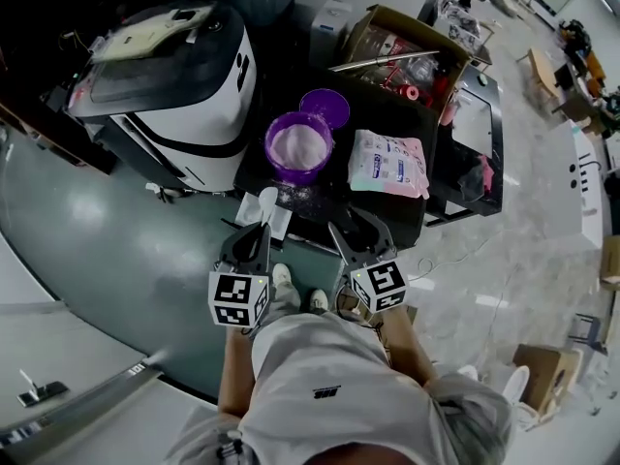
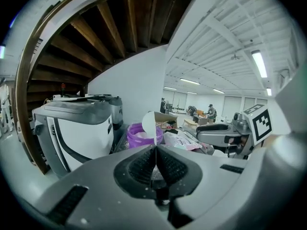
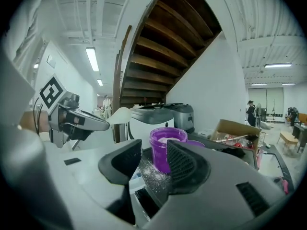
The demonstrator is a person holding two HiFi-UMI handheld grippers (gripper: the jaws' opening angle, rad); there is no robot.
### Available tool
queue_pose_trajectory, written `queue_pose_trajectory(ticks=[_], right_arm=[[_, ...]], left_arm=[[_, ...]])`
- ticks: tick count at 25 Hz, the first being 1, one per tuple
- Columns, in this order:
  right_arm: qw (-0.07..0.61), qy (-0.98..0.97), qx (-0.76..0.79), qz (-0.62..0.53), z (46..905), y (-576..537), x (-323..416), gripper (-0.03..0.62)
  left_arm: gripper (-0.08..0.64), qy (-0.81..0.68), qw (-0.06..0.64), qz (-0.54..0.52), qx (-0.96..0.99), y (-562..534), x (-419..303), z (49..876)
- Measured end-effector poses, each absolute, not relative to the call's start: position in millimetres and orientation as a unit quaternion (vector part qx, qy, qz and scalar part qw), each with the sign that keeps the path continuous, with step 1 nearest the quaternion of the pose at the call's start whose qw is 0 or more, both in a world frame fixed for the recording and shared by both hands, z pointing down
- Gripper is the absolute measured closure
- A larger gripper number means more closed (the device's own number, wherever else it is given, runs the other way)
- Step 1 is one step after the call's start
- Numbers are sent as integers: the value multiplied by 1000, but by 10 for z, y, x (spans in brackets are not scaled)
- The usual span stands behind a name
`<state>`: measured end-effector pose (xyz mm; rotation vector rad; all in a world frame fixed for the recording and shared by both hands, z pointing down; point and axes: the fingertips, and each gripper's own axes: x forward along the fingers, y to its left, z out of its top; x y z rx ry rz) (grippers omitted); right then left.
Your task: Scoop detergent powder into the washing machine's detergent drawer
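The left gripper's (image 1: 260, 231) 2 jaws pinch the white scoop (image 1: 268, 200) by its handle, bowl seemingly empty, over the bench's (image 1: 407, 211) front-left corner. The right gripper (image 1: 354, 232) gapes empty alongside. The open purple powder jar (image 1: 298, 148) stands near the bench's left edge.

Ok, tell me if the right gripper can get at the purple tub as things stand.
Probably yes. The right gripper is open, and the purple tub stands lidless straight ahead of its jaws with only powder-dusted table between. The printed bag and the left gripper's white scoop sit off to either side.
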<state>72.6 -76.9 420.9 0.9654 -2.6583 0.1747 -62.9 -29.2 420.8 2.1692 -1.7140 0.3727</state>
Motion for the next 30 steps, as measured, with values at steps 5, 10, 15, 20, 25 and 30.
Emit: queue_pose_trajectory(ticks=[5, 10, 15, 20, 25, 30], right_arm=[[160, -916, 361, 66, 4268, -928, 543, 428], [165, -905, 387, 65, 4258, -1040, 426, 430], [172, -892, 412, 71, 4275, -1096, 406, 430], [182, -885, 421, 77, 4338, -1201, 429, 430], [181, -887, 417, 84, 4410, -1417, 450, 431], [177, -896, 398, 90, 4477, -1725, 455, 434]], left_arm=[[545, -579, 176, 135, 785, -543, -825, 4245], [544, -552, 179, 133, 803, -757, -963, 4261], [545, -531, 183, 131, 817, -941, -1028, 4313], [545, -520, 192, 137, 821, -1137, -1041, 4373], [543, -509, 199, 161, 822, -1358, -962, 4432], [543, -511, 210, 197, 810, -1614, -928, 4517]])
